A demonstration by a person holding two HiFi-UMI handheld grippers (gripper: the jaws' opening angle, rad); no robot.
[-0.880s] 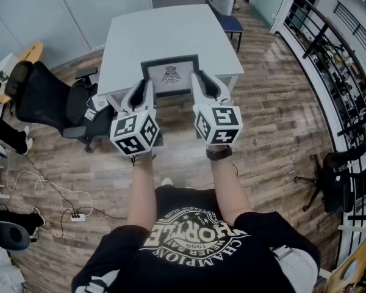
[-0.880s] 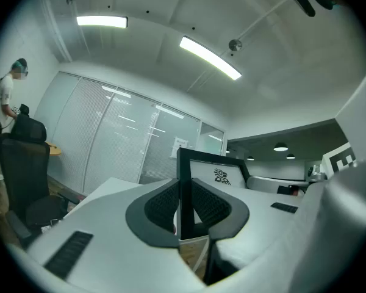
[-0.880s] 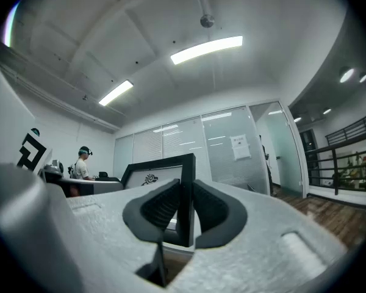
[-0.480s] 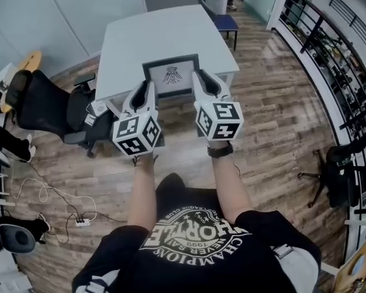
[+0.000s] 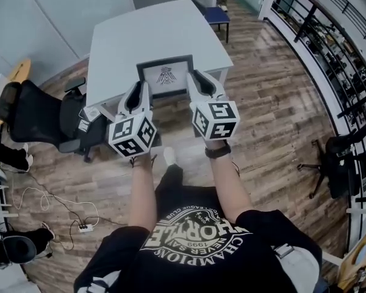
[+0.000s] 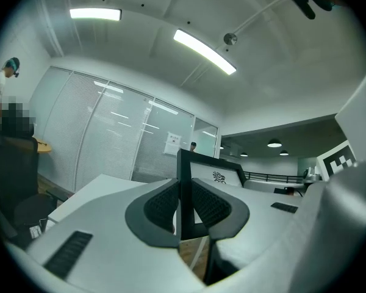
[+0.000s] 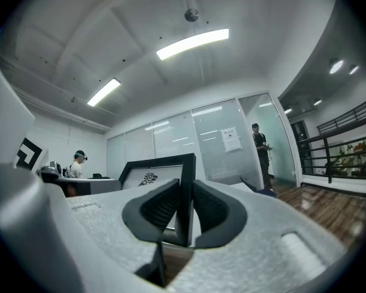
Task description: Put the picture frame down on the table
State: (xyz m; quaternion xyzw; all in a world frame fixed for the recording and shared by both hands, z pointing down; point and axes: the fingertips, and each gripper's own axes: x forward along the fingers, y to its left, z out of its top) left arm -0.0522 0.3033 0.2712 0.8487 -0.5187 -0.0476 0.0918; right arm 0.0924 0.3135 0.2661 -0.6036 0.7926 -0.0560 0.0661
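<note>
A black picture frame (image 5: 165, 77) with a white mat and a small dark emblem is held between both grippers, over the near edge of the white table (image 5: 152, 32). My left gripper (image 5: 140, 93) is shut on the frame's left edge (image 6: 184, 191). My right gripper (image 5: 193, 85) is shut on the frame's right edge (image 7: 186, 197). In both gripper views the frame's thin black side stands upright between the dark pads. The frame's lower part is hidden behind the grippers in the head view.
A black office chair (image 5: 39, 116) stands left of the table, a blue chair (image 5: 215, 14) at its far right corner. A railing (image 5: 329, 47) runs along the right. Cables and a power strip (image 5: 85, 227) lie on the wood floor. A person (image 7: 260, 144) stands by the glass wall.
The table and frame sit slightly further left and higher in the head view than before; both grippers keep their hold on the frame. A foot now shows below the grippers.
</note>
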